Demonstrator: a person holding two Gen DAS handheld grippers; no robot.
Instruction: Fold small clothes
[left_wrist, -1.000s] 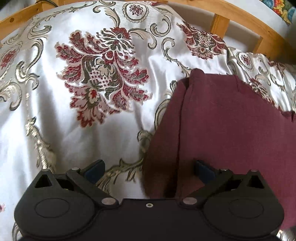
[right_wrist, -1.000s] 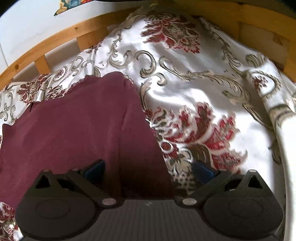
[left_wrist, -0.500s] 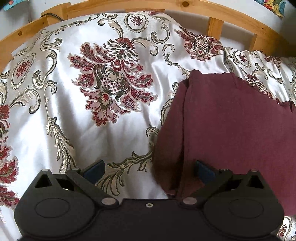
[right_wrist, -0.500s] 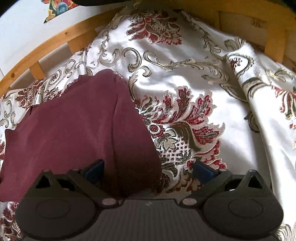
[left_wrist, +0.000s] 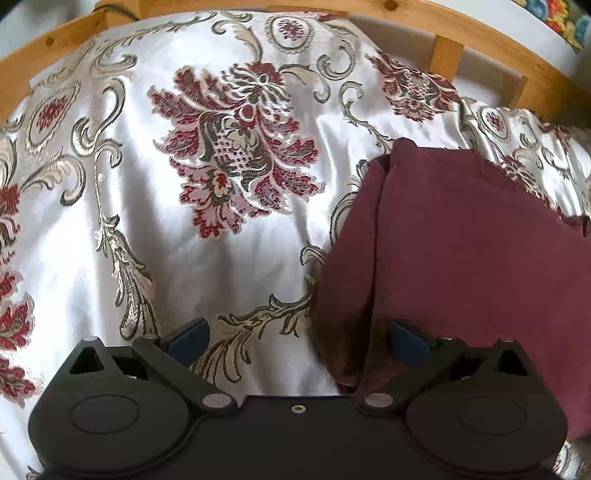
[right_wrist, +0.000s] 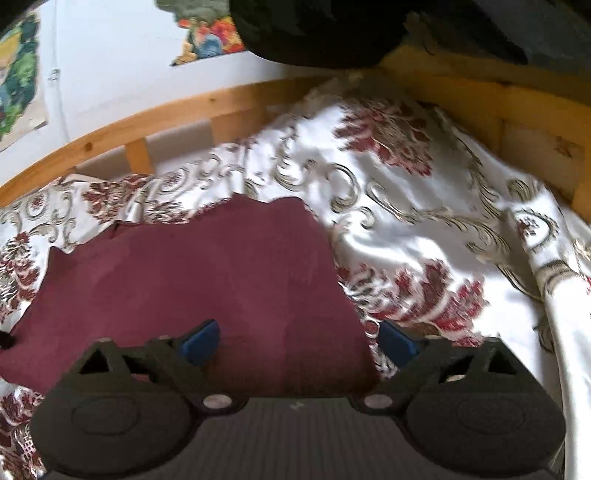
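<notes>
Left wrist view showed the left gripper (left_wrist: 297, 341) spread wide, its 2 fingers empty, the maroon garment (left_wrist: 461, 258) cut off at 3 o'clock. Right gripper (right_wrist: 299, 343) likewise gaped, gripping nothing; motion blur smeared the floral bedspread (right_wrist: 424, 236).

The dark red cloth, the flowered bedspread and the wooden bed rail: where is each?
dark red cloth (left_wrist: 472, 258), left wrist view, its flat middle.
flowered bedspread (left_wrist: 236, 162), left wrist view, the big red flower.
wooden bed rail (right_wrist: 166, 122), right wrist view, its top bar.

Counts: one maroon garment (left_wrist: 476, 258), at 3 o'clock in left view, 9 o'clock in right view (right_wrist: 207, 273); one floral bedspread (left_wrist: 155, 229); one wooden bed frame (left_wrist: 443, 37); two wall pictures (right_wrist: 207, 37) (right_wrist: 18, 74), 11 o'clock; two grippers (left_wrist: 295, 341) (right_wrist: 297, 341), four blue pads
</notes>
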